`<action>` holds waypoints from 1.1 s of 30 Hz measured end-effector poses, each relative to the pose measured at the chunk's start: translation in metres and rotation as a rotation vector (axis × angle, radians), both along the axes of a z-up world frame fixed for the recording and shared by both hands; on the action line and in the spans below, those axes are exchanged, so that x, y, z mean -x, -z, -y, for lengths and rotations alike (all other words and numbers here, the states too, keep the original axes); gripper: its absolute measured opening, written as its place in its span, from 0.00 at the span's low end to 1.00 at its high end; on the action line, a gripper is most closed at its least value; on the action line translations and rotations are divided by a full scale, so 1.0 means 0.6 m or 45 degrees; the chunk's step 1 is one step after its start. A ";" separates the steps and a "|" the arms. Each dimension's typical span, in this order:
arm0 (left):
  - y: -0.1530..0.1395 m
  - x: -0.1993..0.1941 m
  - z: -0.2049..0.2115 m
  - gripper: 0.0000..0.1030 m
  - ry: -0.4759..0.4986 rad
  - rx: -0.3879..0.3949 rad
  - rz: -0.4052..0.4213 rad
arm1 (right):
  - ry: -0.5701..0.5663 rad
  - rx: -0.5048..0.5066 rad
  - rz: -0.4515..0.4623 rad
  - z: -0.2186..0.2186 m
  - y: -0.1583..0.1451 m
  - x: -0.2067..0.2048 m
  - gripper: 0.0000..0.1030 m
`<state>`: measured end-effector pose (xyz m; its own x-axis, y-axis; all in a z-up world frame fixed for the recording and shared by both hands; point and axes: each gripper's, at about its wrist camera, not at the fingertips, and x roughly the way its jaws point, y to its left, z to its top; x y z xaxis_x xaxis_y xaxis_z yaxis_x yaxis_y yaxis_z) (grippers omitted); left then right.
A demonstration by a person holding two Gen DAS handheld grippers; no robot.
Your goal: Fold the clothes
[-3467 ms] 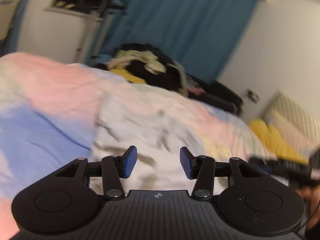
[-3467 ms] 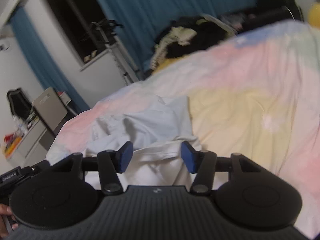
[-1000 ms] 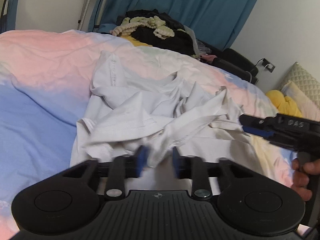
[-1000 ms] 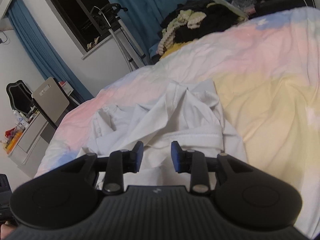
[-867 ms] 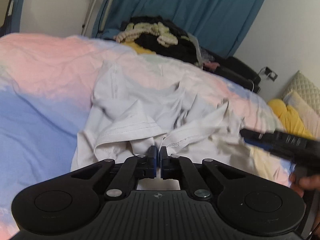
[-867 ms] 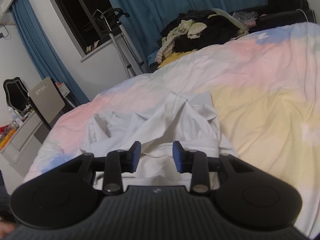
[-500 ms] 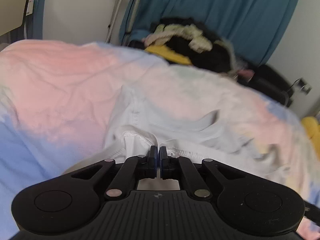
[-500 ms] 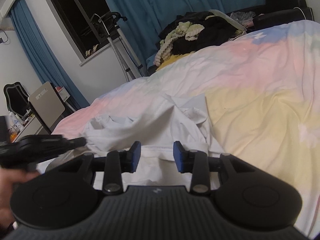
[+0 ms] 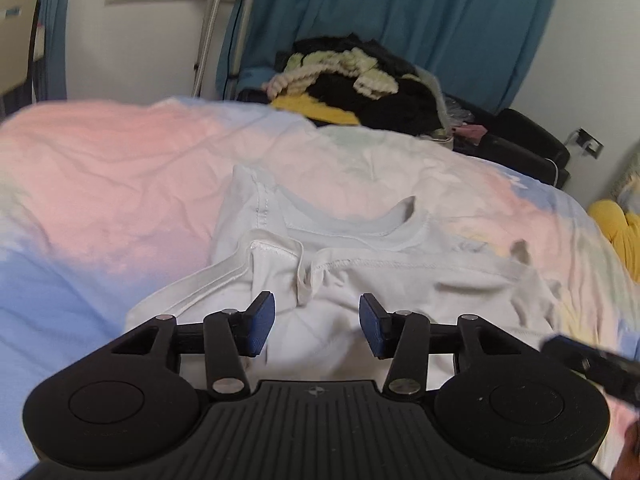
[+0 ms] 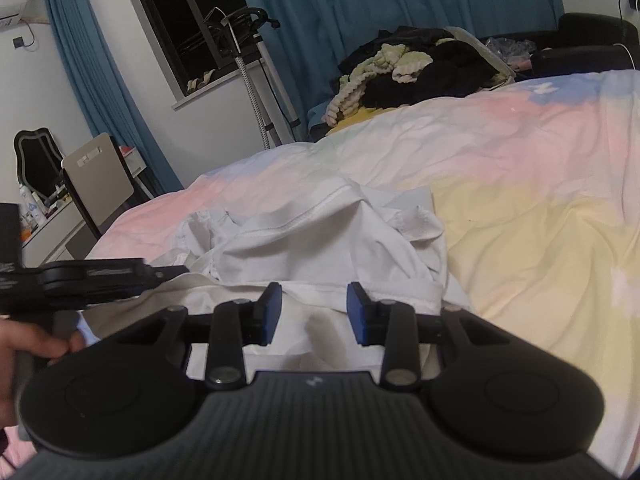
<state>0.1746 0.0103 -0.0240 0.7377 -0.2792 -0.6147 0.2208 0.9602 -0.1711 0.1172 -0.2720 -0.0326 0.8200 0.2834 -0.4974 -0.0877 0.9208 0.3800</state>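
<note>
Our left gripper (image 9: 317, 326) has just been opening: half a second ago its jaws pinched the white shirt (image 9: 360, 276); now it lies loose between them. Our right gripper (image 10: 314, 314) stands part-open, gripping nothing. One shirt rests on the pastel duvet (image 10: 540, 208). Only the right view shows the chair (image 10: 98, 178).

The white shirt (image 9: 400, 280) lay crumpled on the pastel duvet (image 9: 100, 168). Left, right and beyond the shirt, bare duvet offered open room. Past the duvet's far edge a dark clothes pile (image 9: 360, 88) blocked the way. The left gripper (image 10: 100, 280) reached in from the shirt's left.
</note>
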 end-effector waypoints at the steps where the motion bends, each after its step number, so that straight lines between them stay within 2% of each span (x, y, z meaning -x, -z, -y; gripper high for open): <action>1: -0.007 0.026 0.001 0.50 0.011 -0.037 0.030 | -0.007 0.009 0.008 -0.002 -0.003 0.004 0.37; 4: -0.019 0.094 -0.013 0.50 0.034 0.002 0.050 | -0.023 0.053 0.054 -0.009 -0.020 0.022 0.37; 8: -0.035 0.172 -0.027 0.53 0.023 -0.041 0.110 | -0.058 0.096 0.100 -0.022 -0.037 0.054 0.37; 16: -0.056 0.267 -0.024 0.55 0.059 -0.063 0.219 | -0.076 0.078 0.109 -0.026 -0.054 0.145 0.37; 20: -0.055 0.296 -0.022 0.63 0.095 -0.076 0.277 | -0.036 0.078 0.103 -0.022 -0.054 0.189 0.37; 25: -0.041 0.304 -0.019 0.70 0.136 -0.084 0.290 | -0.016 0.097 0.131 -0.036 -0.056 0.221 0.37; 30: -0.031 0.303 -0.010 0.82 0.160 -0.115 0.317 | -0.051 0.172 0.153 -0.061 -0.053 0.226 0.37; 33: -0.029 0.297 -0.013 0.84 0.145 -0.092 0.311 | -0.043 0.194 0.141 -0.064 -0.046 0.218 0.39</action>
<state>-0.0033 0.0181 -0.0063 0.8329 -0.3305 -0.4439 0.3541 0.9347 -0.0316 -0.0139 -0.2337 -0.0049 0.8636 0.2399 -0.4435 -0.1529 0.9628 0.2229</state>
